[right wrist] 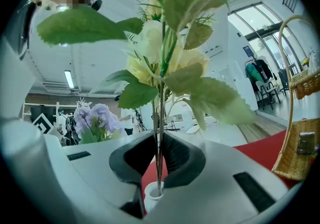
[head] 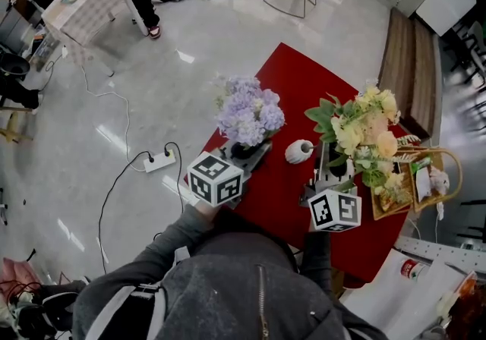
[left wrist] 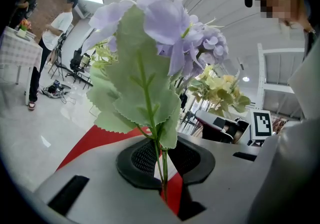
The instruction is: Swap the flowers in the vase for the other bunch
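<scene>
R gripper (right wrist: 159, 160) clenched on yellow bunch (right wrist: 165, 63), stems upright, tips at vase (right wrist: 152, 195) mouth straight below; L gripper (left wrist: 165, 160) clenched on purple bunch (left wrist: 170, 33), left of vase.

no readable words, numbers or brand names are showing up anywhere. the left marker cube (head: 216, 177) and the right marker cube (head: 335, 209) are displaying only black-and-white square patterns (codes, not letters), and the print on the red can (head: 410, 269) is coming through too small to read.
</scene>
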Demonstrator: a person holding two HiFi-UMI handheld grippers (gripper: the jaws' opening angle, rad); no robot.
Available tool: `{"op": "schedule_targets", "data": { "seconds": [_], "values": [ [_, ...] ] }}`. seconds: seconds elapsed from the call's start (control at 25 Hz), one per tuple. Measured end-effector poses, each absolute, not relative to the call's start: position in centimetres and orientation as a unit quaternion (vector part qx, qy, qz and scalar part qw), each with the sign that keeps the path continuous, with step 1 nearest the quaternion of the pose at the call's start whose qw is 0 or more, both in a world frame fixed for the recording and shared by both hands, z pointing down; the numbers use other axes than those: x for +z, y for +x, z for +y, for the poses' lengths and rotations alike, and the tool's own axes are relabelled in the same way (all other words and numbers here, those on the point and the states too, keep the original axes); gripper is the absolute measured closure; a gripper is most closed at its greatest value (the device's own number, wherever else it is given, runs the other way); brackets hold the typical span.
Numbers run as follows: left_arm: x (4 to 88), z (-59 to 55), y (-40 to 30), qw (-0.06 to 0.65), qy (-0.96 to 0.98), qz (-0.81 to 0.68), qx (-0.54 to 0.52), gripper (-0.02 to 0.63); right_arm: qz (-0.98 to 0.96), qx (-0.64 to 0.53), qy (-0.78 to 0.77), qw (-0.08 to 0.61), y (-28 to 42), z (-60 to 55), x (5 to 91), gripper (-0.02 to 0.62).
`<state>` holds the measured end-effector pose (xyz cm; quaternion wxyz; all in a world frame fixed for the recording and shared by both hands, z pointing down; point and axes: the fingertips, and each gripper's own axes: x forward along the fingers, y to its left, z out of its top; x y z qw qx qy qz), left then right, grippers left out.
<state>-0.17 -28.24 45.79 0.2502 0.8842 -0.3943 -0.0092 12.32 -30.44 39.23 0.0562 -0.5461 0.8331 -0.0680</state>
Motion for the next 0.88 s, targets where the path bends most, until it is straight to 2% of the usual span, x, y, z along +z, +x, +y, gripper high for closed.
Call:
{"op": "schedule_targets", "data": {
  "seconds": [0.88],
  "values": [
    [44.0,-26.6,-0.2,0.234,0.891,-0.388,-0.025,0.557,0.843,-0.019,-0.527,0.101,12.0,-27.8,32.7,0.56]
  ]
}}
